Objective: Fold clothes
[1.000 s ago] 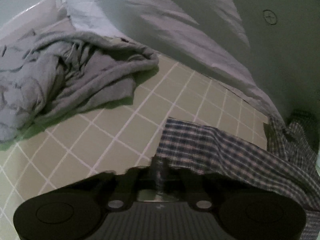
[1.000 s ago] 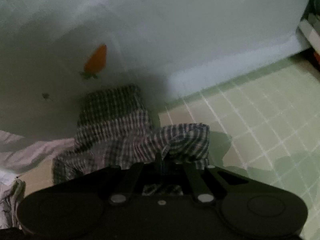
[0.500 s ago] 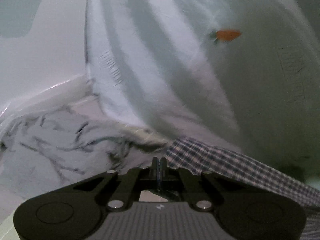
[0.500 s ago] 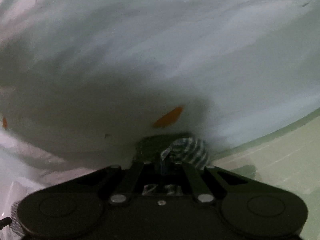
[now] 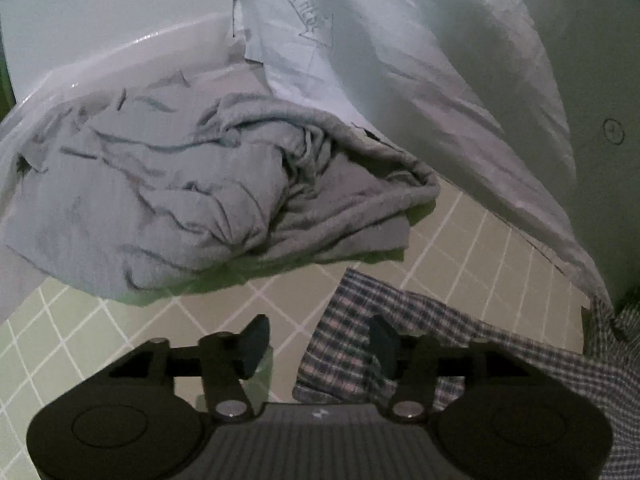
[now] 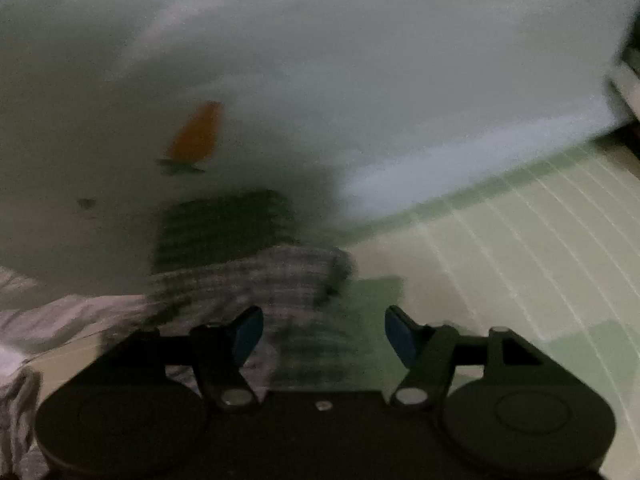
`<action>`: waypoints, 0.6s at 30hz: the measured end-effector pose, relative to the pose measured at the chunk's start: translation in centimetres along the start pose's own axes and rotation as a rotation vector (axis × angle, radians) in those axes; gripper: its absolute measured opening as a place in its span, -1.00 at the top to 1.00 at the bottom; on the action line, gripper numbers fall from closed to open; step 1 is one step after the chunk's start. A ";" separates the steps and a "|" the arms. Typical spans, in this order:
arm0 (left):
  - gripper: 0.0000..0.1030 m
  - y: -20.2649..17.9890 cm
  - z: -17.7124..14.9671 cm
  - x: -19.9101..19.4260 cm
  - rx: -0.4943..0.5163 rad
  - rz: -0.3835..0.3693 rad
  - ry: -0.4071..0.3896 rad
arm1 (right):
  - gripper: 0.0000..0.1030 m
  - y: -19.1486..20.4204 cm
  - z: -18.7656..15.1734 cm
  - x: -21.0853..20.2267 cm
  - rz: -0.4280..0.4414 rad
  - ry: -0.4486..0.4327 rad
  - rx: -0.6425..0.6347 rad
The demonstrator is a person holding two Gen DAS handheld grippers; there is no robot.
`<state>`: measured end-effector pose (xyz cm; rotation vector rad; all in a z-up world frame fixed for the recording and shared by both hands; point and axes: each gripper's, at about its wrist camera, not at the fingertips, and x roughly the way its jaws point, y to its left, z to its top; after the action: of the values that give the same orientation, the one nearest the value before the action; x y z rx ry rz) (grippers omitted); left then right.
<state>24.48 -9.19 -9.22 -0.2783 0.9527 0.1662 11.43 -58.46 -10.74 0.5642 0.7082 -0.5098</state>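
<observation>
A plaid checked garment [image 5: 460, 344] lies on the green gridded surface [image 5: 472, 248], running off to the right. My left gripper [image 5: 318, 346] is open, and the garment's near edge lies by its right finger [image 5: 382, 344]. In the blurred right wrist view the same plaid garment [image 6: 248, 276] lies bunched ahead of my right gripper [image 6: 324, 338], which is open and holds nothing. A crumpled grey garment [image 5: 192, 208] lies in a heap to the far left.
A large white sheet with orange carrot prints [image 6: 198, 132] hangs close behind the clothes and also shows in the left wrist view [image 5: 460, 80]. A white curved rim [image 5: 120, 48] stands behind the grey heap. The green gridded surface [image 6: 520, 248] extends to the right.
Both grippers were shut on the plaid garment and held it up against the white sheet. Both have since opened and let it go; it now lies on the gridded surface.
</observation>
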 end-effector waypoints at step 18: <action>-0.21 -2.4 -1.4 2.9 0.112 0.020 0.033 | 0.57 -0.9 2.4 6.9 0.123 0.128 0.029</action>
<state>25.66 -11.88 -12.03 -0.1688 0.9938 0.1260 16.48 -62.27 -14.44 0.6681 0.7836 -0.3719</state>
